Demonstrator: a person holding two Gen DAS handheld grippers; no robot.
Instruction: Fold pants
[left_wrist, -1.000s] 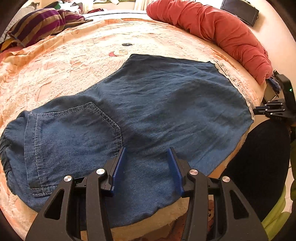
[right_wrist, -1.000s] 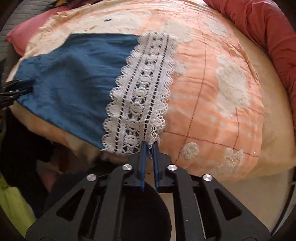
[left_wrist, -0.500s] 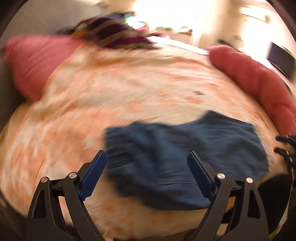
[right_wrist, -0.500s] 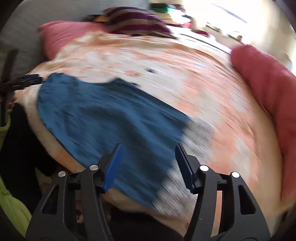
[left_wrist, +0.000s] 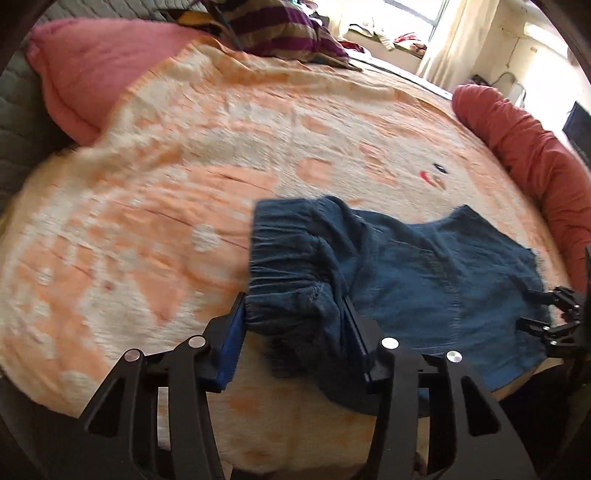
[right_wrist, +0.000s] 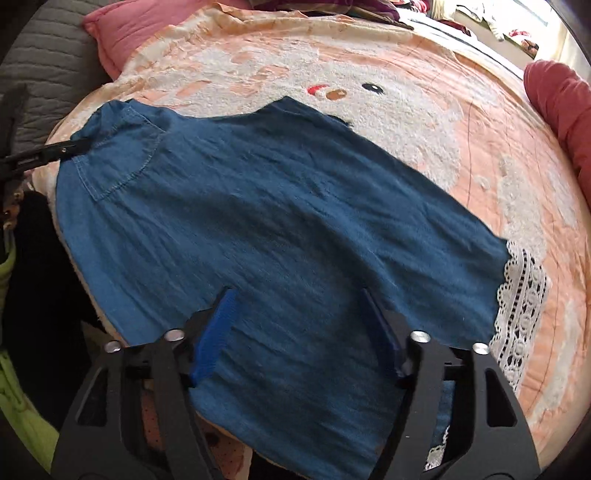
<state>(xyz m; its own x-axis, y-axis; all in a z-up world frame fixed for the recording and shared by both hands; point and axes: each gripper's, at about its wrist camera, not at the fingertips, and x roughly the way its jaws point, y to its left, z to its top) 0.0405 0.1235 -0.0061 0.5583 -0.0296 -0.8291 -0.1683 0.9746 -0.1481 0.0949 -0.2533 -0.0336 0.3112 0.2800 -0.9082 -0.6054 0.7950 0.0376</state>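
Observation:
Blue denim pants (right_wrist: 280, 221) with a white lace hem (right_wrist: 521, 310) lie flat on an orange and white blanket (left_wrist: 155, 206). In the left wrist view the gathered waistband (left_wrist: 291, 258) sits bunched between the fingers of my left gripper (left_wrist: 295, 314), whose jaws stand apart around it. My right gripper (right_wrist: 299, 306) is open over the middle of the pants, close above the cloth. It also shows at the right edge of the left wrist view (left_wrist: 554, 317). A back pocket (right_wrist: 118, 162) shows at the far left.
A pink pillow (left_wrist: 85, 85) lies at the back left, a red bolster (left_wrist: 524, 147) along the right. Striped clothing (left_wrist: 280, 33) is piled at the back. The bed edge runs just below both grippers.
My right gripper let go of the lace hem, opened and moved left over the pants. My left gripper swung to the waistband end, which now bunches between its fingers.

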